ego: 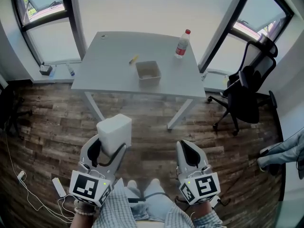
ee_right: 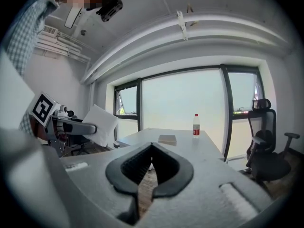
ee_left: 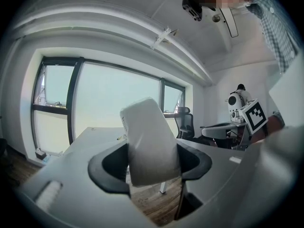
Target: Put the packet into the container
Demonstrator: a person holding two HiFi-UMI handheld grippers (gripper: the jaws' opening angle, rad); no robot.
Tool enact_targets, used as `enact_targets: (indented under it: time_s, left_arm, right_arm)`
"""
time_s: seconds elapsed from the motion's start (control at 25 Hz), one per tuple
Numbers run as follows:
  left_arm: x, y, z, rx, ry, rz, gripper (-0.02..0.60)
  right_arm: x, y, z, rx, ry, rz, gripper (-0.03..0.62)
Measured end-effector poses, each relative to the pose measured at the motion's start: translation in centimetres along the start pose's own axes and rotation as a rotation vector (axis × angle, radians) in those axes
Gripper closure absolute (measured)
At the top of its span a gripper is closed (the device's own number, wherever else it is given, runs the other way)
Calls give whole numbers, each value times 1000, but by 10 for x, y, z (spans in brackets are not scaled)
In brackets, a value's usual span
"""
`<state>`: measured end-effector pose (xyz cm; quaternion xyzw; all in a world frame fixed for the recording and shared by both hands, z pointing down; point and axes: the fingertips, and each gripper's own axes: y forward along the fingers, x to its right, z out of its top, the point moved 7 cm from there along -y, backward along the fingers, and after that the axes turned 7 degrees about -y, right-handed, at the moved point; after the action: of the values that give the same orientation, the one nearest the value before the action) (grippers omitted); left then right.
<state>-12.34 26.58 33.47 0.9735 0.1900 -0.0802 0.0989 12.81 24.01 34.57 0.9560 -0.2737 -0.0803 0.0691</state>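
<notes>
My left gripper (ego: 111,144) is shut on a white packet (ego: 115,132), which stands up between its jaws. In the left gripper view the packet (ee_left: 149,141) fills the gap between the dark pads and tilts a little. The grey open container (ego: 148,72) sits on the pale table (ego: 114,75), well ahead of both grippers. My right gripper (ego: 187,148) is level with the left one and holds nothing. In the right gripper view, the right gripper (ee_right: 151,148) has its pads together, with the container (ee_right: 167,139) far ahead on the tabletop.
A water bottle (ego: 182,44) with a red cap stands at the table's far right, and a small yellow thing (ego: 133,59) lies left of the container. A black office chair (ego: 249,94) is to the right. A power strip and cables (ego: 59,187) lie on the wooden floor at the left.
</notes>
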Motion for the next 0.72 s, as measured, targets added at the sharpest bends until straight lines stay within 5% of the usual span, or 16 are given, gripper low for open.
enact_targets:
  time_s: [0.72]
  left_arm:
    - [-17, -31, 2, 16, 45, -76, 307]
  right_arm:
    - [-44, -15, 13, 55, 63, 26, 594]
